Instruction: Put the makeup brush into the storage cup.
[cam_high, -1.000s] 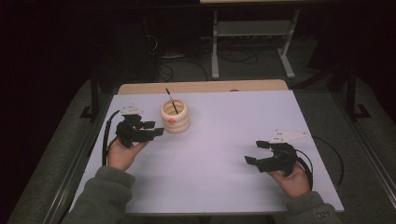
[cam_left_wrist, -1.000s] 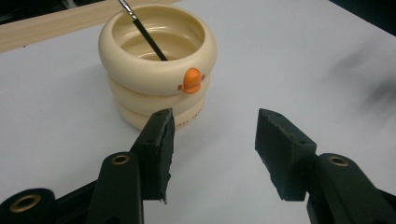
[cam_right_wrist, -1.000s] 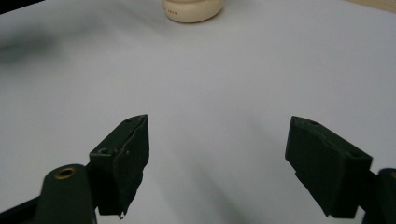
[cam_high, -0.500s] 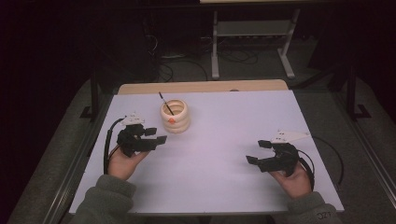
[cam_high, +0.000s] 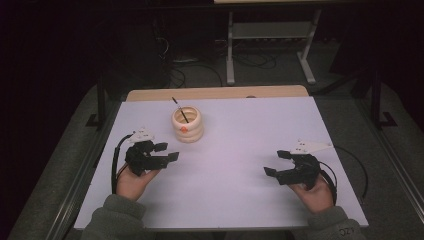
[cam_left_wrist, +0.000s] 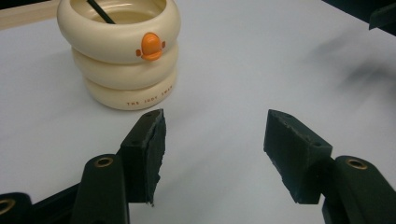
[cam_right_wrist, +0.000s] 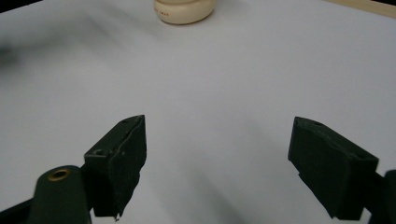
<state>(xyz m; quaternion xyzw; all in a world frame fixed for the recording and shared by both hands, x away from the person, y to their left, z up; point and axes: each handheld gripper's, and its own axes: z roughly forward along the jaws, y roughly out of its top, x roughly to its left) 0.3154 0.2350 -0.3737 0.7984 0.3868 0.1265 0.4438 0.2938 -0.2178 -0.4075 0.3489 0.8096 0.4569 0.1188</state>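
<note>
Left claw (cam_high: 167, 151) low beside cream holder (cam_high: 187, 125), just opened, empty, right claw (cam_high: 277, 162) apart

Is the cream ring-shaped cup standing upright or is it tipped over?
Upright: the cream cup stands on its base on the table, opening upward, with a black stick leaning inside.

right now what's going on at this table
A person sits at a white table with a gripper in each hand. The left gripper sits just short of a cream ringed holder with a thin black stick standing in it. Its fingers have just been opening, with nothing between them. The right gripper rests open and empty near the table's right side, well away from the holder. Neither is touching the holder.
</note>
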